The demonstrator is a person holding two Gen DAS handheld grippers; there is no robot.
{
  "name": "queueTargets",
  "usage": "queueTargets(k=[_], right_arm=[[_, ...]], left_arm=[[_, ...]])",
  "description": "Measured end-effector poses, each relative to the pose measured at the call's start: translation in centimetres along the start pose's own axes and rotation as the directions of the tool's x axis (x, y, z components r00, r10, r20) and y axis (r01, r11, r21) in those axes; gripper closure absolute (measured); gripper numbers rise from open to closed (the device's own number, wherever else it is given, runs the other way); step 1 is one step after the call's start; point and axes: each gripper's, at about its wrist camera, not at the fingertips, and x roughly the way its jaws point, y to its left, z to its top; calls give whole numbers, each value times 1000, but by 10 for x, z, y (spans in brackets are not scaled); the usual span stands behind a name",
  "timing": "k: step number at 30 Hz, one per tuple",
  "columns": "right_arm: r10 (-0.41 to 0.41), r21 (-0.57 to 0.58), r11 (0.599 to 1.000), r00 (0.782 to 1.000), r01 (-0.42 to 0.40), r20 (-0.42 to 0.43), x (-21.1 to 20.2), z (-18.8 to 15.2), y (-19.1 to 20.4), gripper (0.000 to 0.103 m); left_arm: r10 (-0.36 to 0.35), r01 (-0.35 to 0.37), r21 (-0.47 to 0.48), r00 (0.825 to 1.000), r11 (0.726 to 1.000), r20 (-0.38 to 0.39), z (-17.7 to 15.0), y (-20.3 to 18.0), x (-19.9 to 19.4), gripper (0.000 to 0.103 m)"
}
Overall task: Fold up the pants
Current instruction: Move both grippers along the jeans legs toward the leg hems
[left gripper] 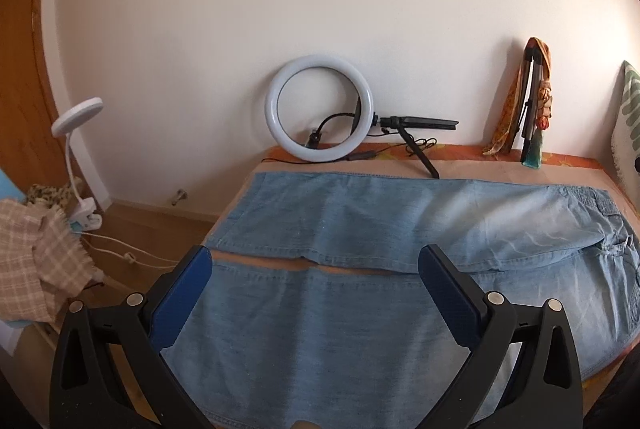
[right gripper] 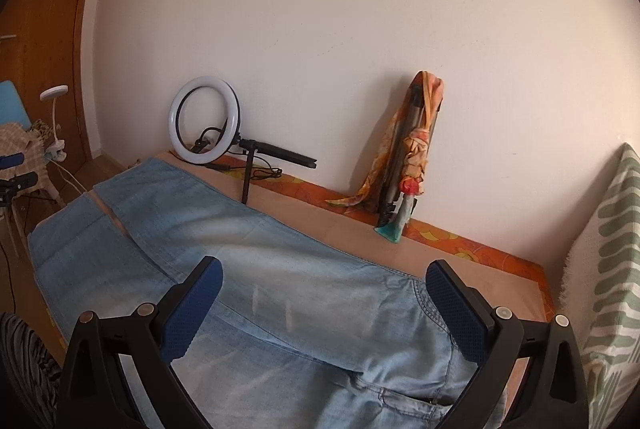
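Observation:
Light blue denim pants [left gripper: 360,221] lie spread flat on a bed, legs pointing left, waistband at the right. A narrow gap shows bedding between the two legs. My left gripper [left gripper: 316,261] hovers open above the near leg, close to its hem end, with nothing between its blue pads. In the right wrist view the same pants [right gripper: 280,293] run from the waist at the bottom toward the hems at far left. My right gripper [right gripper: 324,277] is open above the hip and waist area, holding nothing.
A white ring light [left gripper: 319,107] on a small black tripod leans on the wall behind the bed. A folded tripod wrapped in an orange scarf [right gripper: 408,157] stands further right. A green-striped pillow [right gripper: 608,269] sits at the right. A clip lamp [left gripper: 78,157] and a checked cloth [left gripper: 36,257] are left of the bed.

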Motion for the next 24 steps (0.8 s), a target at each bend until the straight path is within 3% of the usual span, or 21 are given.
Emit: queueTargets(k=[12,16,24], right_arm=[[133,-16,990,979,-137,-155,136,24,-28,0],[204,-13,977,954,-212,-217,182,24,-31,2],[265,-46,955,910,-294,-319,266,17,-28,10]], left_arm=[[-58,58,4,991,998,-123,35,2,94,5],[-55,56,5,985,998,-161,41,-1,127,5],[-56,41,-65,965,997,-256,48,7,197,5]])
